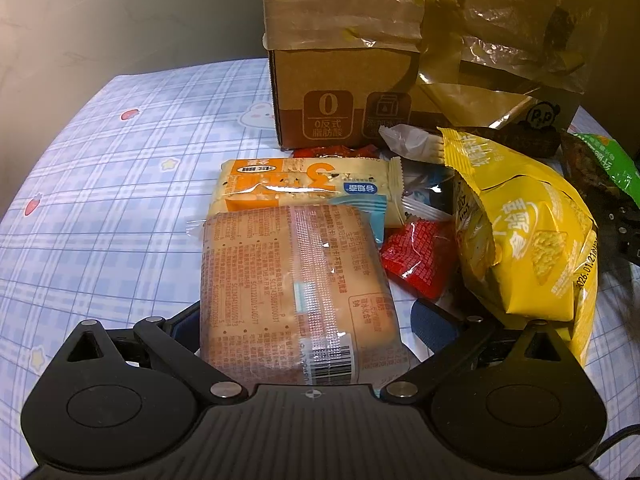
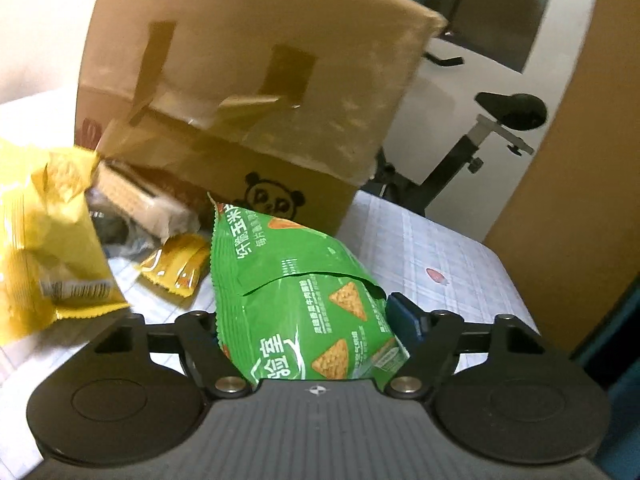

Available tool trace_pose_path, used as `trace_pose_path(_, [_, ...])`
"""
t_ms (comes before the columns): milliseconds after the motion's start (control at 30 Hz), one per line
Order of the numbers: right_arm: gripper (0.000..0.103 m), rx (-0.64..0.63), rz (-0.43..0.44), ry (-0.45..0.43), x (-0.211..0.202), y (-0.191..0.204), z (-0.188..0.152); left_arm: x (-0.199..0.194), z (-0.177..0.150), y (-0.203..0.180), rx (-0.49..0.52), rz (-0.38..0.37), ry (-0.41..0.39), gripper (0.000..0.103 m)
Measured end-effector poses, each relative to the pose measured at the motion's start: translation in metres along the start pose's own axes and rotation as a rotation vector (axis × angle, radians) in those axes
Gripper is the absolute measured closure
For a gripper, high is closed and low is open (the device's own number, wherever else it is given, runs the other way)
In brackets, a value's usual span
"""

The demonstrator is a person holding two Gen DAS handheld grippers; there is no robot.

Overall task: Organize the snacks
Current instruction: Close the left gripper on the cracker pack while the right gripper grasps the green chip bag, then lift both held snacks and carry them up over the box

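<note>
- Standing behind the pile on the blue checked tablecloth (image 1: 100,184): taped brown cardboard box (image 1: 344,60), top cut off, inside unseen.
- Lying between right gripper (image 2: 308,320) jaws: puffy green foil chip bag (image 2: 296,296), light, slippery, crushable; left pad hidden, so grip uncertain.
- Sitting between left gripper (image 1: 308,320) jaws: clear-wrapped orange bread pack (image 1: 296,292), soft; contact unclear.

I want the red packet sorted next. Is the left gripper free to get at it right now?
Probably not yet. The left gripper has the clear-wrapped cake pack lying between its fingers, and the red packet sits off to one side, wedged between that pack and the yellow chip bag.
</note>
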State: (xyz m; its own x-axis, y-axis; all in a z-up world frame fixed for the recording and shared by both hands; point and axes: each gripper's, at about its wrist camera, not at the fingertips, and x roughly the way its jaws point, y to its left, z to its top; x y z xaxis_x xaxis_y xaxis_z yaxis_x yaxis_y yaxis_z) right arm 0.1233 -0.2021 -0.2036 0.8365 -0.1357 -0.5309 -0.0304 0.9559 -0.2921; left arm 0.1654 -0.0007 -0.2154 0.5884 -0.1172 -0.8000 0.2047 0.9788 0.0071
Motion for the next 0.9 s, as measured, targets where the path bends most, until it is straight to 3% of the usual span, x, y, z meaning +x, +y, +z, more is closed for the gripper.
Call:
trace_pose_path(233, [0.028, 0.057, -0.010, -0.081, -0.011, -0.001, -0.012, -0.003, -0.003, 0.000, 0.000, 0.002, -0.016, 0.000])
trace_pose_path(433, [0.028, 0.065, -0.007, -0.085, -0.012, -0.003, -0.012, -0.015, -0.013, 0.004, -0.008, 0.005, -0.066, 0.018])
trace_pose_path(900, [0.028, 0.063, 0.007, -0.091, -0.016, -0.002, -0.015, -0.026, -0.024, 0.027, -0.109, -0.002, -0.073, 0.018])
